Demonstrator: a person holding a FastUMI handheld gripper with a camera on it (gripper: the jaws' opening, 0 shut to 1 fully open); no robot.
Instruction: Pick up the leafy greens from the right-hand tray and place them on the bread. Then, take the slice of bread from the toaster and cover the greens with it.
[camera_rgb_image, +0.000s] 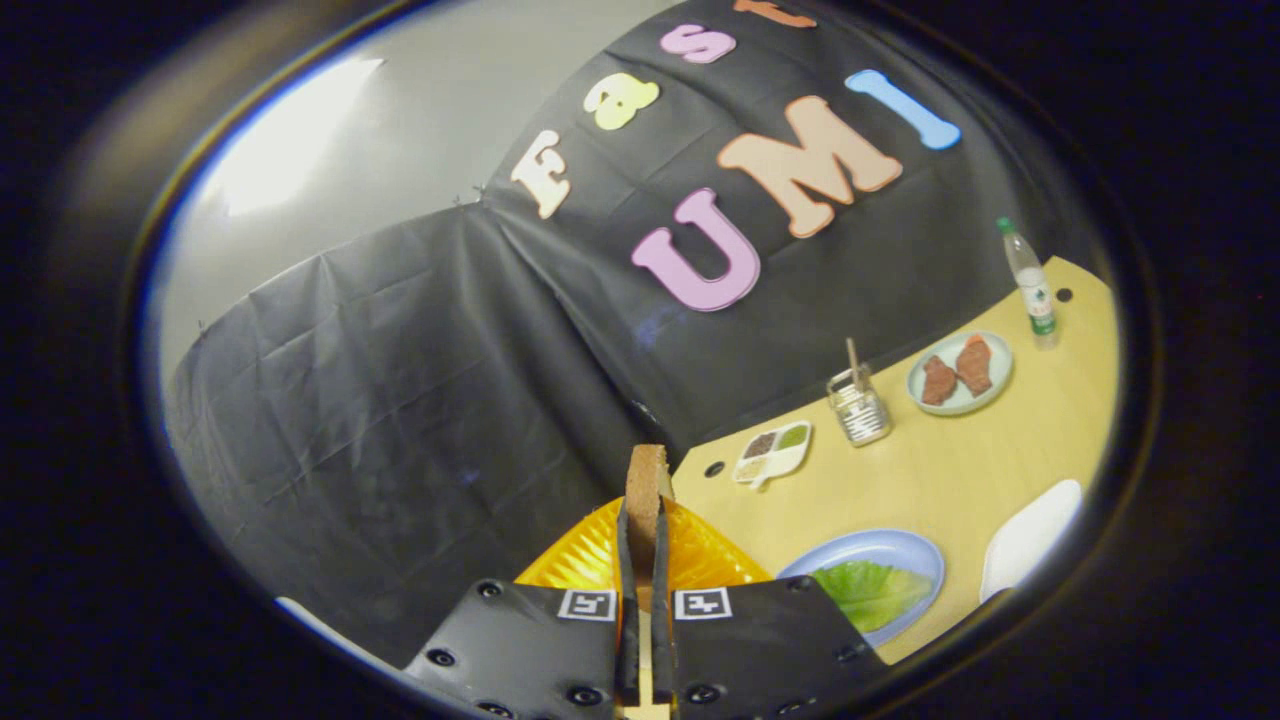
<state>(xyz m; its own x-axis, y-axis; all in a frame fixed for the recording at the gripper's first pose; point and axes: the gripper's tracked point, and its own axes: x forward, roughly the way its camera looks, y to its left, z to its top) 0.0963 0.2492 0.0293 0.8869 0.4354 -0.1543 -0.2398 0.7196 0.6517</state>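
Bread slice (647, 490) edge-on, long axis along the clenched gripper (641, 560) fingers, tip pointing beyond them.

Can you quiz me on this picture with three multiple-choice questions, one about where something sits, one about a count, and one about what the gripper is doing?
1. Where does the lettuce leaf lie?
A. on the blue plate
B. in the divided dish
C. on the bare table

2. How many brown pieces lie on the pale round plate near the bottle?
A. one
B. two
C. four

3. What is the gripper doing?
A. wide open, holding nothing
B. shut on the bottle
C. shut on the bread slice

Answers:
1. A, since the leaf rests inside the blue plate, just beside the fingers.
2. B, since two brown pieces lie side by side on that plate.
3. C, since both fingers press the bread slice edge-on, with its top sticking out beyond them above the orange tray.
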